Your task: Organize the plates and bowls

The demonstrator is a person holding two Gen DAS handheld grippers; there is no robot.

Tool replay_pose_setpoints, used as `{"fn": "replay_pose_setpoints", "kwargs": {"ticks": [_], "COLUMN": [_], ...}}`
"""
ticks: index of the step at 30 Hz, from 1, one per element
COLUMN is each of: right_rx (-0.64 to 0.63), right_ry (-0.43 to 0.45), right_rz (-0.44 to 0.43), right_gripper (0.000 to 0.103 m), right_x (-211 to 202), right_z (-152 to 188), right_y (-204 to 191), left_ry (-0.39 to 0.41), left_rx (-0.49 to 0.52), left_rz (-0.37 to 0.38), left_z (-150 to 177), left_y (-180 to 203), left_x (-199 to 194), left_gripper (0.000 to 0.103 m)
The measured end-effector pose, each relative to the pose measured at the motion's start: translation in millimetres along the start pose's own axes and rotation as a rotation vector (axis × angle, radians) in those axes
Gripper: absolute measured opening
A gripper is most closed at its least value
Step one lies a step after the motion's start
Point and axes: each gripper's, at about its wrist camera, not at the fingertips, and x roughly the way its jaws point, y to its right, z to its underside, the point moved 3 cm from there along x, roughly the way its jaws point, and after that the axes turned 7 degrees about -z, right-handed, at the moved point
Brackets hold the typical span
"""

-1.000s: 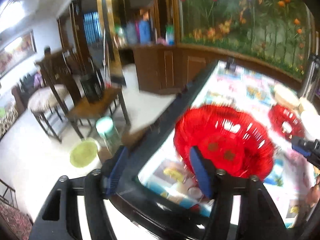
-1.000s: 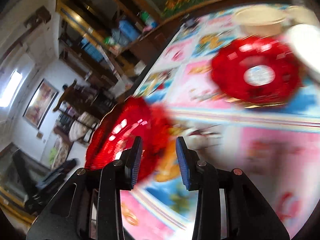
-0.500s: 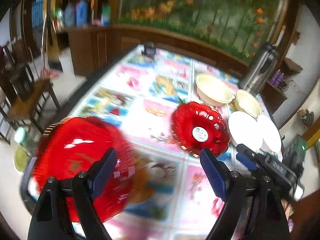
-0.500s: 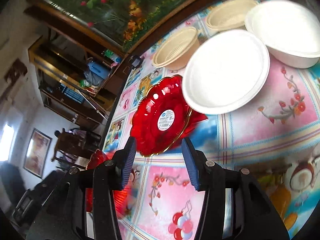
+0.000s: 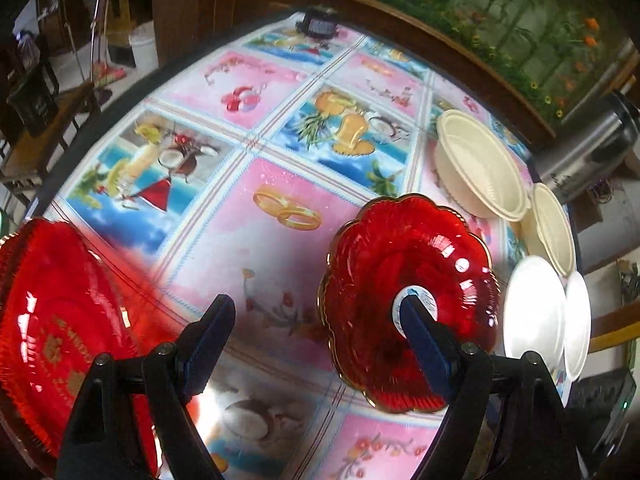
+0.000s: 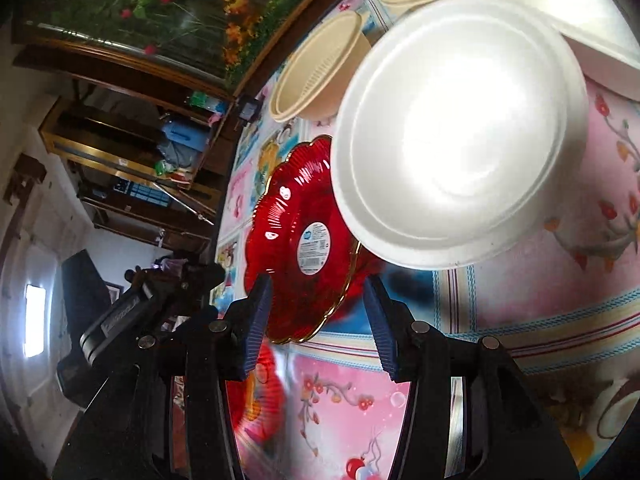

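Both grippers have swung inward toward the scalloped red plate (image 5: 408,296) mid-bench; left gripper (image 5: 316,336) and right gripper (image 6: 316,320) jaws open, empty. Red tray (image 5: 60,344) at near-left edge, cream bowls (image 5: 476,168) and white plates (image 6: 460,128) all unstacked.

Home dining room: desk (image 5: 280,184) under picture-print oilcloth, floral wall mural (image 5: 500,20), wooden cabinets (image 5: 192,12), cluttered shelves (image 6: 132,152), chairs.

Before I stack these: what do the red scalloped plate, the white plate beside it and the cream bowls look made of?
Red scalloped plate: likely glossy translucent plastic, possibly glass; sharp highlights, ribbed surface, gold rim, round sticker at centre.
White plate: looks like matte foam or moulded pulp; soft glare, thick rolled rim.
Cream bowls: probably thin matte disposable plastic or pulp; fluted walls, dull sheen.
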Motion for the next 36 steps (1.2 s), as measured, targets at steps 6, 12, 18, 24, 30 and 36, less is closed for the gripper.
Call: {"fn": "replay_pose_setpoints", "kwargs": {"ticks": [6, 12, 18, 24, 30, 36], "right_rx": [0.023, 0.035, 0.045, 0.067, -0.006, -0.107], "right_ry": [0.009, 0.048, 0.040, 0.031, 0.034, 0.072], "right_rz": [0.023, 0.011, 0.010, 0.010, 0.052, 0.013], "right_gripper": [0.056, 0.056, 0.029, 0.012, 0.013, 0.013], "right_x": [8.1, 5.4, 9.3, 11.1, 10.2, -0.2], "right_z": [-2.8, -5.6, -2.1, -1.3, 1.1, 4.9], "right_y": [6.9, 12.0, 18.2, 25.4, 14.9, -7.6], "left_ry": [-0.021, -0.004, 0.003, 0.024, 0.083, 0.147], "left_rx": [-0.035, 0.016, 0.058, 0.060, 0.073, 0.073], "left_rz": [0.087, 0.108, 0.061, 0.034, 0.029, 0.037], "left_z": [0.7, 2.4, 3.3, 4.9, 8.4, 10.8], "left_y": [7.1, 19.8, 20.4, 14.9, 12.2, 2.6], "left_x": [10.4, 16.8, 29.4, 28.1, 7.0, -22.6], "left_gripper": [0.083, 0.058, 0.026, 0.016, 0.013, 0.013]}}
